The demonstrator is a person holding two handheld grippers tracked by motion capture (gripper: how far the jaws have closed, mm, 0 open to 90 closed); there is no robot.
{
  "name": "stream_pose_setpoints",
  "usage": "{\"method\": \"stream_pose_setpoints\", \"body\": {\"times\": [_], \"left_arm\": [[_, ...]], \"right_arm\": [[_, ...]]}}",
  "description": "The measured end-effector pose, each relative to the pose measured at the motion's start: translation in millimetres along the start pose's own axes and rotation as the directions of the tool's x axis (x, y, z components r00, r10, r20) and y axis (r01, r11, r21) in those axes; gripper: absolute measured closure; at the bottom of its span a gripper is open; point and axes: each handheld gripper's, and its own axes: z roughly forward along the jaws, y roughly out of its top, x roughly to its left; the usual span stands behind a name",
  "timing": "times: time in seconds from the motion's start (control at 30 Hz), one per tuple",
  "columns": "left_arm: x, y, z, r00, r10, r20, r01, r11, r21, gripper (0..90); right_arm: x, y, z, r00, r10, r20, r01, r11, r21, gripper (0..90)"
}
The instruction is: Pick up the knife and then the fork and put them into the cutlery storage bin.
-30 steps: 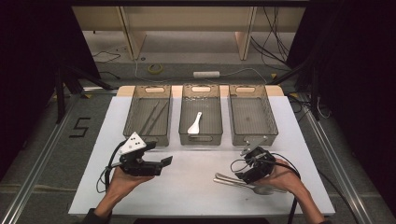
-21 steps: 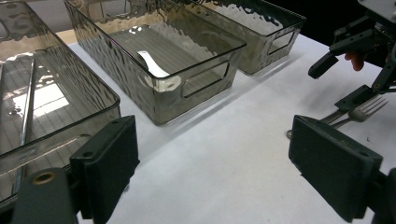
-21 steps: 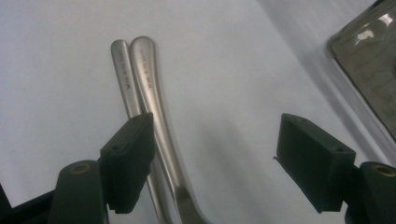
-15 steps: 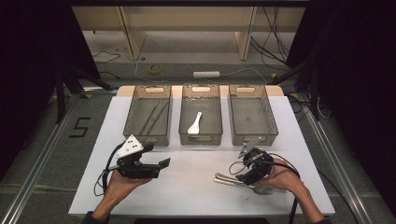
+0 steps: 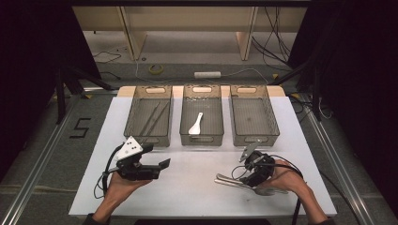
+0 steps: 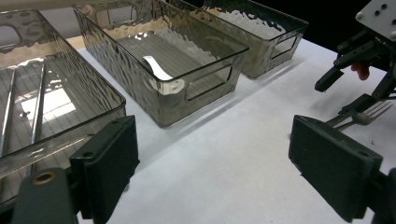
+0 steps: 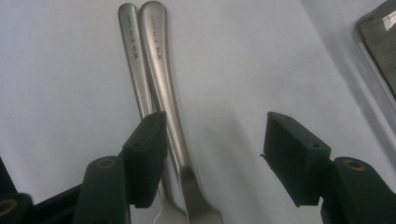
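While the right gripper (image 7: pixel 212 154) hangs over two steel forks (image 7: pixel 161 100) lying together on the white table (image 5: pixel 197 187), its jaws just closing yet apart, one pad beside the handles, the step is grasping; next, centre and pinch one handle.

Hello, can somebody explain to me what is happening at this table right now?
A person sits at a white table with tongs in each hand. The right tongs are lowered over two metal utensils lying side by side; the jaws have just been closing around them but do not press on them yet. The left tongs are open and hold nothing. Ahead stand three clear bins: the left bin holds thin metal sticks, the middle bin a white spoon, and the right bin looks empty.
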Motion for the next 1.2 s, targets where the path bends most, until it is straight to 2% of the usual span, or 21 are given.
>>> {"method": "stream_pose_setpoints", "body": {"times": [0.07, 0.17, 0.27, 0.4, 0.43, 0.63, 0.73, 0.77, 0.8, 0.87, 1.03, 1.2], "left_arm": [[-0.2, -0.8, -0.7, 1.0, 0.004, -0.001, -0.004, 1.0, 0.002, 15.3], [0.1, -2.2, -1.9, 1.0, -0.002, 0.002, 0.002, 1.0, -0.004, 15.3], [2.5, -3.6, -4.5, 0.9997, -0.023, 0.01, 0.023, 0.9996, -0.016, 15.3], [2.5, -4.3, -5.7, 0.9985, -0.045, 0.03, 0.046, 0.9985, -0.03, 15.3], [2.5, -4.3, -5.7, 0.9985, -0.045, 0.03, 0.046, 0.9985, -0.03, 15.4], [-0.8, -5.3, -3.4, 0.9993, -0.026, 0.029, 0.026, 0.9995, -0.015, 15.3], [-1.0, -5.4, -2.8, 0.9992, -0.027, 0.03, 0.027, 0.9996, -0.012, 15.3], [-0.9, -5.4, -2.8, 0.9992, -0.026, 0.03, 0.027, 0.9996, -0.012, 15.3], [-0.8, -5.3, -2.9, 0.9992, -0.028, 0.03, 0.028, 0.9995, -0.014, 15.3], [-0.8, -5.5, -2.3, 0.9992, -0.028, 0.029, 0.029, 0.9995, -0.012, 15.3], [-1.1, -5.5, -1.7, 0.9994, -0.02, 0.027, 0.02, 0.9998, -0.007, 15.3], [-1.2, -5.6, -1.5, 0.9995, -0.014, 0.027, 0.014, 0.9999, -0.001, 15.3]], "right_arm": [[-0.4, -1.2, 0.5, 0.9996, -0.027, -0.003, 0.027, 1.0, 0.014, 44.2], [1.0, -1.7, 1.1, 0.9995, -0.031, -0.003, 0.031, 0.999, 0.022, 47.8], [2.7, -0.8, 2.6, 0.9991, -0.04, -0.016, 0.04, 0.999, 0.033, 50.5], [4.6, -0.2, 6.8, 0.9971, -0.073, -0.022, 0.075, 0.995, 0.059, 52.3], [6.1, 0.1, 7.7, 0.998, -0.062, -0.016, 0.063, 0.996, 0.068, 53.2], [7.7, 1.7, 10.7, 0.9951, -0.095, -0.026, 0.097, 0.991, 0.09, 59.0], [8.0, 2.2, 11.4, 0.9957, -0.085, -0.036, 0.088, 0.993, 0.081, 61.1], [7.1, 2.0, 11.7, 0.9939, -0.104, -0.038, 0.106, 0.991, 0.08, 62.1], [7.8, 2.5, 11.4, 0.9947, -0.092, -0.046, 0.095, 0.992, 0.081, 63.0], [7.3, 2.9, 12.2, 0.992, -0.117, -0.048, 0.121, 0.989, 0.087, 65.1], [8.1, 5.2, 17.3, 0.9923, -0.114, -0.046, 0.119, 0.987, 0.11, 66.9], [7.7, 6.9, 17.5, 0.991, -0.118, -0.064, 0.125, 0.985, 0.121, 71.6]]}}
